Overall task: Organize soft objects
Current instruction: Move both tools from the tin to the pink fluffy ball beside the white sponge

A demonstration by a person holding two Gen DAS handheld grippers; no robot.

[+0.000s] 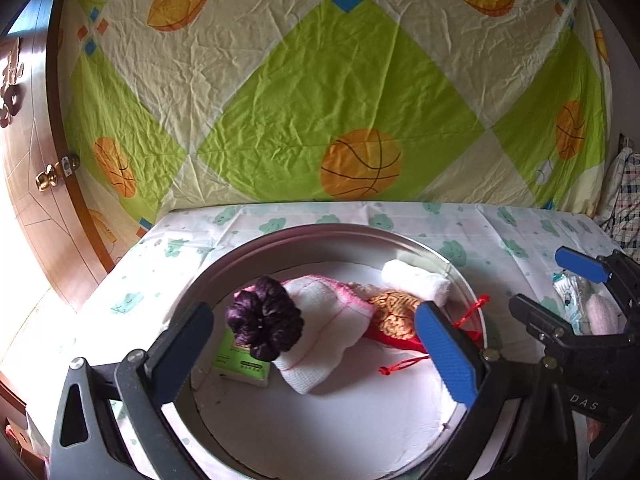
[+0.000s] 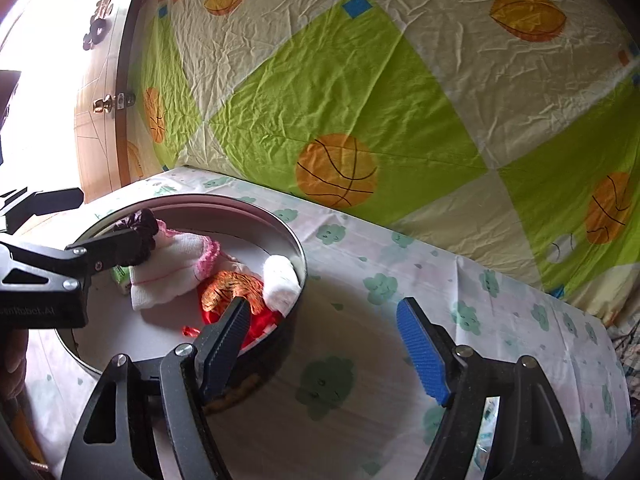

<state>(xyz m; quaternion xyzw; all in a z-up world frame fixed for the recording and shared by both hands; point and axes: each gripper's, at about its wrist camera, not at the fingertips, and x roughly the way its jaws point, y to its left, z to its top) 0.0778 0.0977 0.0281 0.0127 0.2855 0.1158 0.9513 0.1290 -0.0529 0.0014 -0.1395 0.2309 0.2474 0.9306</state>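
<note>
A round metal tin (image 1: 332, 234) stands on the table. It holds a dark purple scrunchie (image 1: 264, 318), a white cloth with a pink edge (image 1: 332, 322), an orange knitted piece (image 1: 394, 312) on a red pouch (image 1: 400, 344), a white rolled cloth (image 1: 416, 282) and a green packet (image 1: 240, 364). My left gripper (image 1: 312, 312) hangs open above the tin, its fingers wide on either side of the scrunchie and cloth, touching neither. My right gripper (image 2: 324, 308) is open too, one finger over the tin's (image 2: 298, 264) near rim, the blue pad over the tablecloth, nothing held.
A cloud-print tablecloth (image 2: 460, 292) covers the table. A sheet with basketballs (image 1: 320, 100) hangs right behind it. A wooden door (image 1: 36, 208) stands at the left. To the right of the tin lie a plastic packet (image 1: 570, 300) and a pale pink soft thing (image 1: 600, 314).
</note>
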